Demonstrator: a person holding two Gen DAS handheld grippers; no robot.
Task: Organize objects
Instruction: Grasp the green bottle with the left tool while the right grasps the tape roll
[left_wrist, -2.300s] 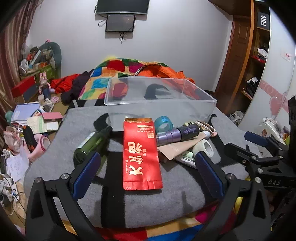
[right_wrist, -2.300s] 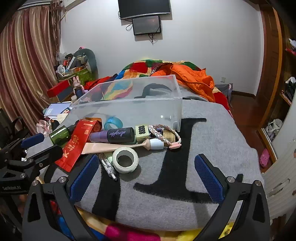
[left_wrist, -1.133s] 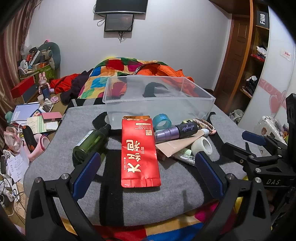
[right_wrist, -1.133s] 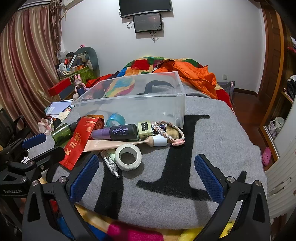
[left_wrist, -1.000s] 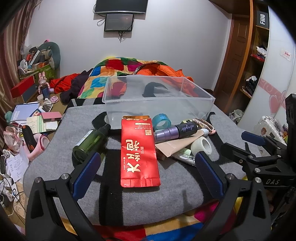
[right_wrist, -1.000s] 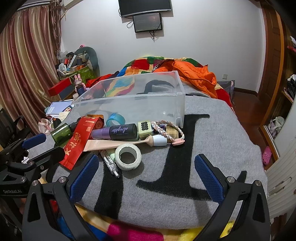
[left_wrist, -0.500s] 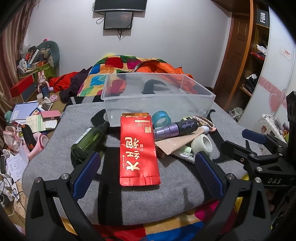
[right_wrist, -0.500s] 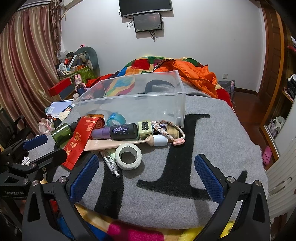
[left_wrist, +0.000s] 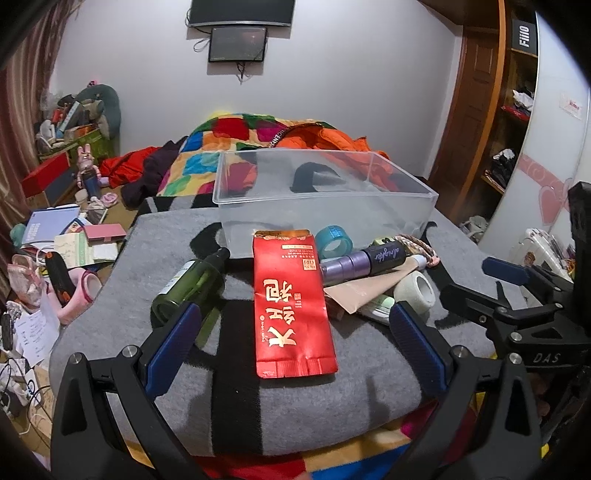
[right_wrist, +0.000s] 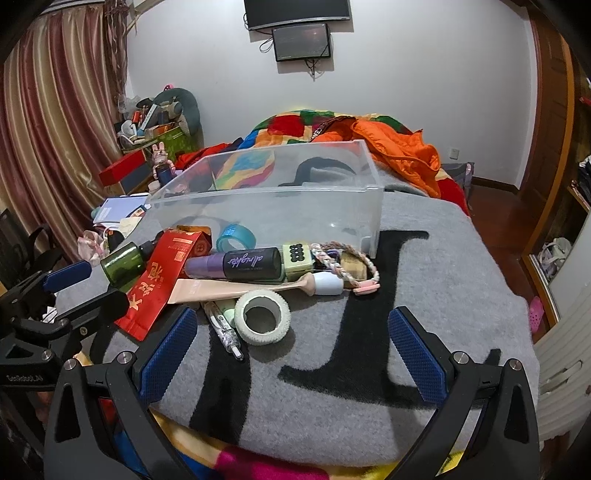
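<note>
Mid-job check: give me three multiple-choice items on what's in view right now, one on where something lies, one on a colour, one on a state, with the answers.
1. Where does the red packet lie?
A. inside the clear bin
B. flat on the grey blanket, in front of the clear bin
C. on the floor

2. What colour is the tape roll that stands nearest the clear bin?
A. blue
B. yellow
C. black

3. What state is the left hand-held gripper in?
A. shut on the green bottle
B. shut on the red packet
C. open, holding nothing

Answers:
1 B, the packet lies on the grey blanket just short of the bin's near wall.
2 A, the roll beside the bin wall is blue; the white roll lies nearer the camera.
3 C, its blue pads stand wide apart either side of the packet, and the green bottle lies free.
</note>
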